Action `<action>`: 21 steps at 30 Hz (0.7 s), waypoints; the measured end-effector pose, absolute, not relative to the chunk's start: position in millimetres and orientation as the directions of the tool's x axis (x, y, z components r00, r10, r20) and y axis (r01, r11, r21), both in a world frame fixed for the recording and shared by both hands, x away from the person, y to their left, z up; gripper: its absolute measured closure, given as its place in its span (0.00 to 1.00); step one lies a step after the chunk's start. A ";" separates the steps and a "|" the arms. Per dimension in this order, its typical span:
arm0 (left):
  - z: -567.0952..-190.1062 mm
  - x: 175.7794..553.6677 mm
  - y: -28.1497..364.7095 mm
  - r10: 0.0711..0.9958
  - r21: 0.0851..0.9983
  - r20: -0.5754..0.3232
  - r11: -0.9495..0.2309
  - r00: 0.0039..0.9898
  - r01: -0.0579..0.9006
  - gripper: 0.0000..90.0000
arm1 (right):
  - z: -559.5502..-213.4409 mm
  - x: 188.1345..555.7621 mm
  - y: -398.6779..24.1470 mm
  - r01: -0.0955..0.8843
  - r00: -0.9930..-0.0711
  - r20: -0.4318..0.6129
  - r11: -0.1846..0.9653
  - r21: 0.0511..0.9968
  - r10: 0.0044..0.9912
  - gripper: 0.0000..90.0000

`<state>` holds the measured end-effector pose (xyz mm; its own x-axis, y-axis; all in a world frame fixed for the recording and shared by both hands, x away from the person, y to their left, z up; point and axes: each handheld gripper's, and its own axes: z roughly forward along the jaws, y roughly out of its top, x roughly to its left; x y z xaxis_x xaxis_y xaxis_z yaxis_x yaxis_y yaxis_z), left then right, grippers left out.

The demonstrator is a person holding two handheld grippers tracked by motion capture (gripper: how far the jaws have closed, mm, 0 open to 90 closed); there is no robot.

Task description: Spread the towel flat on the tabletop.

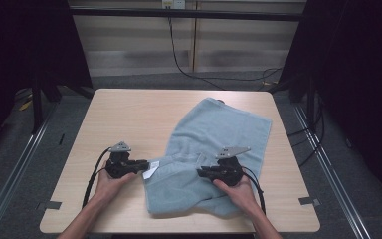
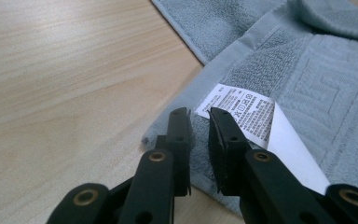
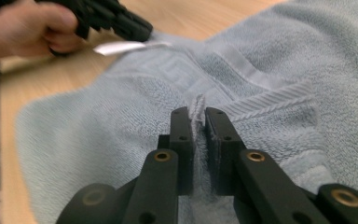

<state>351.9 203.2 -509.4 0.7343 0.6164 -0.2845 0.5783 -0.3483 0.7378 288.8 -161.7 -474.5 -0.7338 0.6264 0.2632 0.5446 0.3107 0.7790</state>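
A light blue towel point(image 1: 219, 134) lies rumpled on the right half of the wooden table point(image 1: 129, 114), partly folded over itself. At its near left corner is a white care label point(image 1: 150, 172). My left gripper point(image 1: 146, 163) is shut on that corner, and in the left gripper view its jaws point(image 2: 200, 116) pinch the towel point(image 2: 326, 70) edge just beside the label point(image 2: 247, 109). My right gripper point(image 1: 201, 173) rests on the towel's near middle. In the right gripper view its jaws point(image 3: 196, 114) are shut on a raised ridge of the towel point(image 3: 98, 121), with the left gripper point(image 3: 140, 30) and the label point(image 3: 114, 47) beyond.
Bare wood spans the left half and far edge of the table. Black cables trail from both grippers toward the near edge. Dark frames and a grey floor surround the table, and a cable hangs at the back wall point(image 1: 179, 55).
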 end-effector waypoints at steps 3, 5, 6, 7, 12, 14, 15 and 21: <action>-509.6 353.2 205.7 0.619 0.740 -0.292 -0.336 0.729 0.582 0.85 | -470.3 288.9 -170.0 0.549 -0.732 0.294 0.277 0.788 0.615 0.91; -509.2 354.1 207.3 0.624 0.745 -0.288 -0.331 0.726 0.580 0.82 | -467.2 288.6 -175.4 0.548 -0.720 0.296 0.252 0.798 0.628 0.96; -509.2 355.0 208.2 0.621 0.745 -0.295 -0.327 0.727 0.581 0.79 | -465.4 288.7 -178.9 0.546 -0.718 0.298 0.243 0.802 0.629 0.96; -508.8 355.8 209.0 0.624 0.748 -0.300 -0.316 0.722 0.584 0.76 | -463.1 288.7 -182.6 0.545 -0.710 0.294 0.235 0.805 0.640 0.97; -507.5 356.0 206.0 0.632 0.756 -0.282 -0.316 0.721 0.573 0.54 | -454.8 287.3 -203.7 0.546 -0.669 0.289 0.189 0.816 0.685 0.98; -510.1 358.4 205.0 0.642 0.749 -0.281 -0.317 0.713 0.581 0.48 | -453.0 285.7 -213.6 0.547 -0.652 0.286 0.174 0.819 0.703 0.98; -510.9 359.1 204.5 0.641 0.753 -0.285 -0.310 0.713 0.580 0.45 | -452.4 284.5 -219.0 0.546 -0.643 0.283 0.168 0.821 0.712 0.98; -510.3 362.2 188.8 0.605 0.750 -0.279 -0.348 0.746 0.562 0.37 | -451.6 274.7 -248.3 0.553 -0.600 0.268 0.149 0.819 0.753 0.98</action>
<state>362.2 188.8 -510.3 0.7458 0.6050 -0.2787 0.5623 -0.3475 0.7504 274.7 -248.3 -451.6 -0.6004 0.7534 0.2682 0.5533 0.1492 0.8195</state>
